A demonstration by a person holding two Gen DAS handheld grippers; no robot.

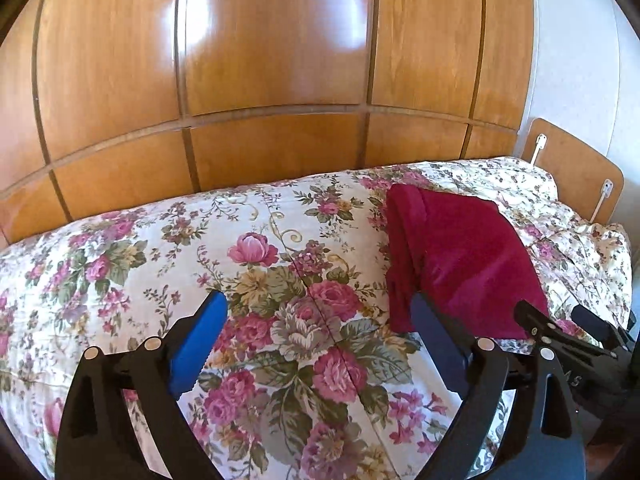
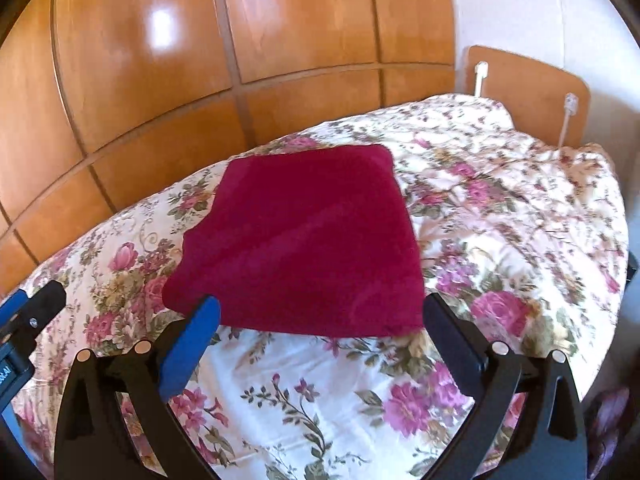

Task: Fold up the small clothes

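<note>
A dark red garment [image 2: 304,236] lies folded into a flat rough square on the floral bedspread [image 2: 500,216]. In the left wrist view the garment [image 1: 464,256] lies to the right, with a bunched fold along its left edge. My left gripper [image 1: 318,308] is open and empty above the bedspread [image 1: 200,248], its right finger at the garment's near left corner. My right gripper [image 2: 320,312] is open and empty, its fingers on either side of the garment's near edge. The right gripper also shows in the left wrist view [image 1: 560,320], at the garment's near right corner.
A glossy wooden wardrobe [image 1: 272,60] stands along the far side of the bed. A wooden headboard [image 2: 528,88] with white fittings is at the right, by a white wall. The left gripper's tip [image 2: 28,312] shows at the left edge of the right wrist view.
</note>
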